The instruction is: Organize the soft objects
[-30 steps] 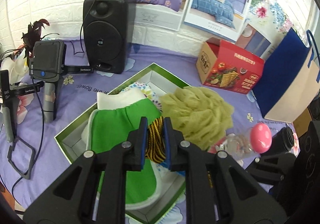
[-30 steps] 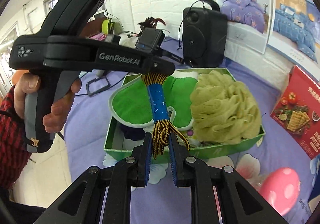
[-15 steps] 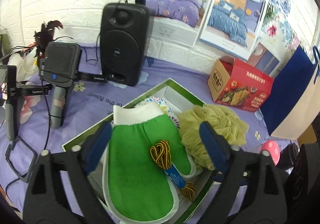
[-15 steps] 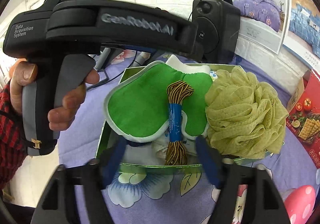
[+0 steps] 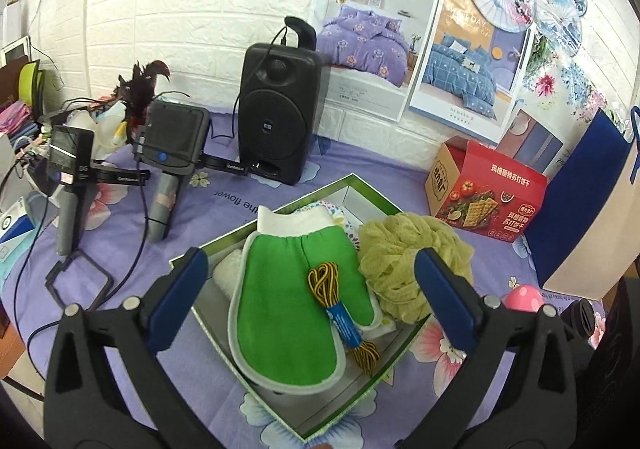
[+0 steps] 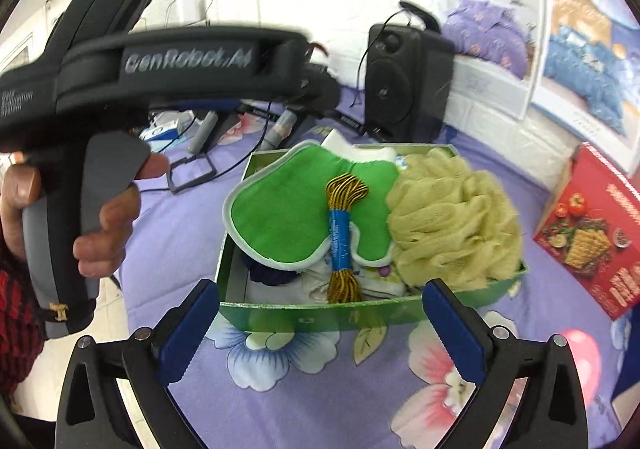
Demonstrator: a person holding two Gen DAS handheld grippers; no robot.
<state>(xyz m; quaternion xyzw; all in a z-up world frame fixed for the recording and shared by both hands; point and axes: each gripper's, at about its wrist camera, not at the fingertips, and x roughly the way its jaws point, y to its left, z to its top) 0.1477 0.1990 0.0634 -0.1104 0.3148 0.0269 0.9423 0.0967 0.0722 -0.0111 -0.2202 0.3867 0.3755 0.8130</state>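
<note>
Cord bundle (image 5: 343, 313): lies on green mitt (image 5: 280, 313) in box (image 5: 224, 245), beside sponge (image 5: 408, 257). Left gripper (image 5: 312, 289), right gripper (image 6: 320, 313): jaws just opened wide, released, nothing between.

"GenRobot.AI" on left gripper (image 6: 192, 61) body; "the flower" on purple cloth (image 5: 234, 201); "DAY" on poster (image 5: 468, 61).

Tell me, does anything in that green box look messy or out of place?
Slightly. The green mitt is draped over other cloths, its edge hanging past the green box rim. The striped cord bundle lies diagonally across it. The yellow bath pouf bulges above the rim. Nothing looks spilled or damaged.
</note>
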